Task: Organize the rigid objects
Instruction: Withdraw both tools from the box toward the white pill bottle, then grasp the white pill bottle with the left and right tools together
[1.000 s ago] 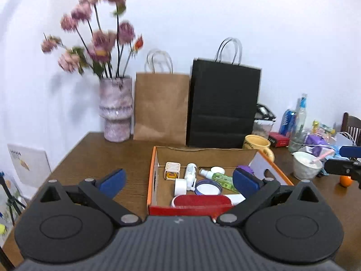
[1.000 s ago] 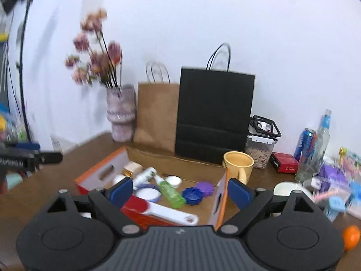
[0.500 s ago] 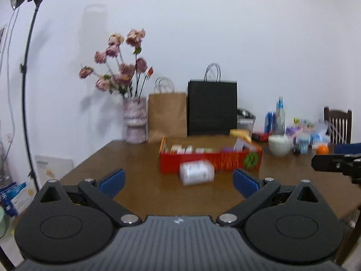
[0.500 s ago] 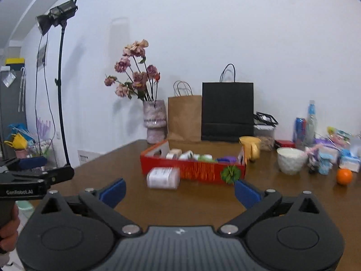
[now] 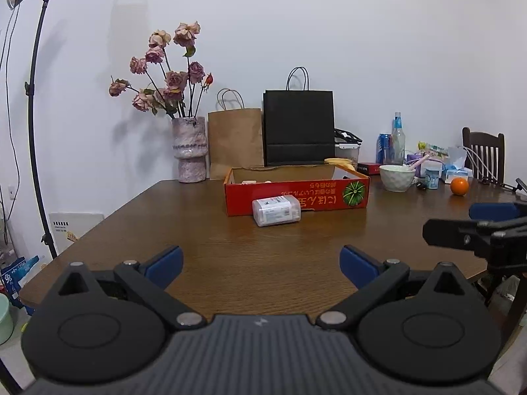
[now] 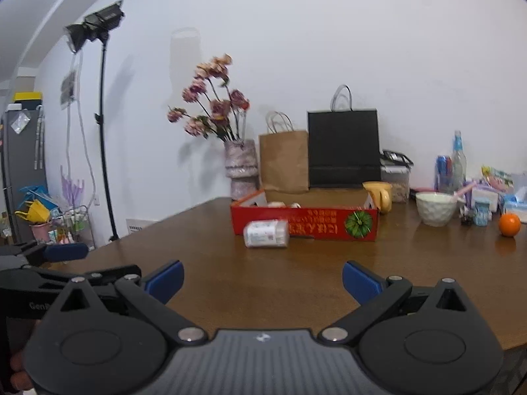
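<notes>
A red cardboard box [image 5: 296, 194] with a watermelon print stands mid-table, holding small items that barely show over its rim; it also shows in the right wrist view [image 6: 304, 223]. A white plastic container [image 5: 276, 211] lies on its side on the table against the box front, seen too in the right wrist view [image 6: 266, 233]. My left gripper [image 5: 262, 265] is open and empty, low over the table's near edge, far from the box. My right gripper [image 6: 263, 279] is open and empty, also back near the edge.
A vase of dried roses [image 5: 189, 151], a brown paper bag [image 5: 234, 141] and a black bag [image 5: 298, 128] stand behind the box. A yellow mug [image 6: 378, 196], white bowl [image 6: 434, 209], orange [image 6: 509, 224], bottles and clutter sit at right. A chair [image 5: 482, 151] and a light stand [image 5: 33, 98] flank the wooden table [image 5: 263, 247].
Both grippers have pulled far back from above the box to the table's near edge and dropped lower. The white container now shows in front of the box.
</notes>
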Demonstrator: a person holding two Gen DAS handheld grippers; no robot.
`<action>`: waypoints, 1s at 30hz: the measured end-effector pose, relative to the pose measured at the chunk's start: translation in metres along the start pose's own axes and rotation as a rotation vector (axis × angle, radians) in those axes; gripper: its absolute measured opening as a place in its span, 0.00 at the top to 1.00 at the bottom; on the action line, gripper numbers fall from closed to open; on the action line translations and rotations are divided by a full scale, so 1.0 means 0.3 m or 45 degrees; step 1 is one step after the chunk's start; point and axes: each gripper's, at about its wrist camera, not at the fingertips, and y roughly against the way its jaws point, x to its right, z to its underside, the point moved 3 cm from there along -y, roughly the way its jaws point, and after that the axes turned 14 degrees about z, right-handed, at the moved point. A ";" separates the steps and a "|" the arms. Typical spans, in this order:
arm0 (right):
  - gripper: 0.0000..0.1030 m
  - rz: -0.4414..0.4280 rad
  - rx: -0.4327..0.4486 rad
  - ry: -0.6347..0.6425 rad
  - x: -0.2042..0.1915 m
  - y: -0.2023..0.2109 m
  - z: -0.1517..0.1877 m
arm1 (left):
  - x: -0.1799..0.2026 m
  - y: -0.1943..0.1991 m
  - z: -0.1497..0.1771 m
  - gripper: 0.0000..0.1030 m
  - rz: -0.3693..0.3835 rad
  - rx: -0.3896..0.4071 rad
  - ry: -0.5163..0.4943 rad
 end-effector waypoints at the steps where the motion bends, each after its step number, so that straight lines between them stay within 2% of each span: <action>1: 0.00 0.011 -0.015 -0.014 0.006 -0.017 0.002 | -0.006 -0.017 -0.004 0.00 0.013 -0.001 0.014; 5: 0.00 0.008 -0.107 -0.089 0.044 -0.123 -0.019 | -0.058 -0.132 -0.039 0.00 0.021 -0.040 0.100; 7: 0.02 -0.025 -0.138 -0.136 0.064 -0.184 -0.046 | -0.094 -0.193 -0.059 0.00 0.021 -0.065 0.148; 10: 0.07 -0.017 -0.178 -0.140 0.069 -0.302 -0.093 | -0.148 -0.297 -0.101 0.00 0.060 -0.091 0.214; 13: 0.07 -0.022 -0.178 -0.138 0.055 -0.420 -0.136 | -0.191 -0.431 -0.141 0.02 0.055 -0.121 0.214; 17: 0.09 -0.092 -0.249 -0.191 0.036 -0.633 -0.191 | -0.250 -0.622 -0.177 0.07 0.078 -0.213 0.241; 18: 0.15 -0.105 -0.276 -0.199 0.032 -0.685 -0.199 | -0.265 -0.662 -0.186 0.11 0.086 -0.229 0.257; 22: 0.23 -0.141 -0.349 -0.148 -0.008 -0.896 -0.228 | -0.303 -0.827 -0.216 0.19 0.133 -0.306 0.267; 23: 0.28 -0.143 -0.371 -0.141 -0.023 -0.941 -0.232 | -0.315 -0.871 -0.220 0.22 0.140 -0.331 0.274; 26: 0.41 -0.183 -0.425 -0.132 -0.064 -1.065 -0.231 | -0.341 -0.973 -0.223 0.37 0.146 -0.384 0.302; 27: 0.43 -0.185 -0.432 -0.127 -0.077 -1.096 -0.228 | -0.353 -1.002 -0.220 0.44 0.150 -0.403 0.318; 29: 0.46 -0.195 -0.448 -0.149 -0.091 -1.153 -0.218 | -0.373 -1.041 -0.214 0.51 0.192 -0.410 0.353; 30: 0.52 -0.207 -0.463 -0.171 -0.094 -1.176 -0.215 | -0.384 -1.052 -0.215 0.54 0.207 -0.404 0.368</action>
